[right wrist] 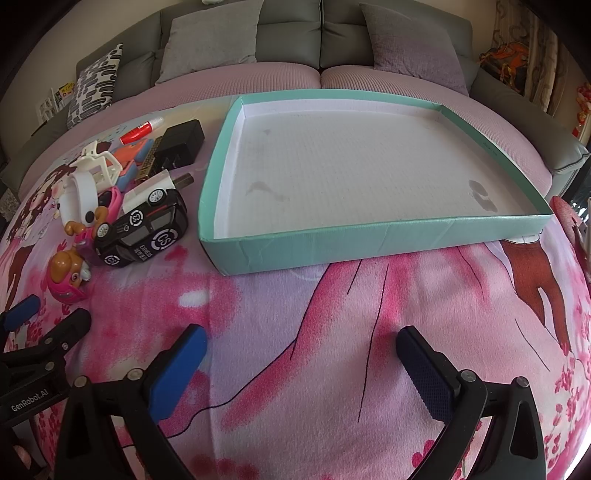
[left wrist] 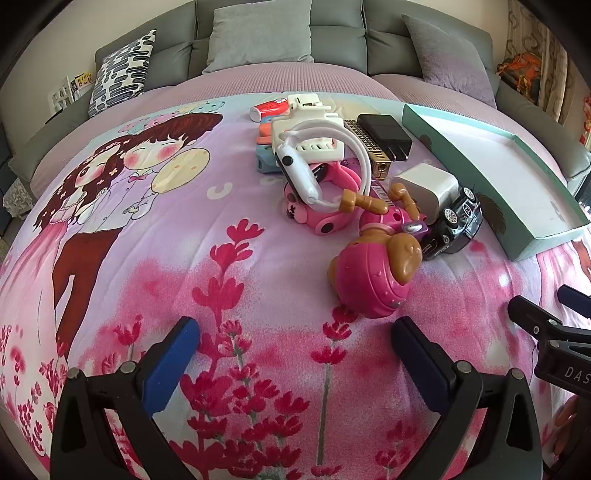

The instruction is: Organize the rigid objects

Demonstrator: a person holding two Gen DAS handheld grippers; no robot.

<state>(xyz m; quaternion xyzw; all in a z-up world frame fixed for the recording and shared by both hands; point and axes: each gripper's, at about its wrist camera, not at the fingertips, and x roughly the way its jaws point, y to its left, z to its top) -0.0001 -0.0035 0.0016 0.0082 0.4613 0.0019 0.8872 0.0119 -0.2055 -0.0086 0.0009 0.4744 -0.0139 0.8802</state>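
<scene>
A pile of small rigid objects lies on the printed bedspread: a pink and brown toy puppy (left wrist: 376, 273), a black toy car (left wrist: 452, 225), a white charger (left wrist: 428, 188), a black charger (left wrist: 386, 134), a white watch (left wrist: 314, 166) and a red tube (left wrist: 269, 108). The car (right wrist: 142, 230) and puppy (right wrist: 68, 280) also show in the right wrist view. A shallow teal box (right wrist: 369, 236) with a white floor lies empty to the right of the pile. My left gripper (left wrist: 295, 343) is open, just short of the puppy. My right gripper (right wrist: 301, 354) is open and empty in front of the box.
A grey sofa back with cushions (left wrist: 258, 33) runs along the far side. A patterned pillow (left wrist: 122, 74) leans at far left. The teal box's near wall (left wrist: 480, 177) stands right of the pile. Bare bedspread (right wrist: 295, 295) lies between the right gripper and the box.
</scene>
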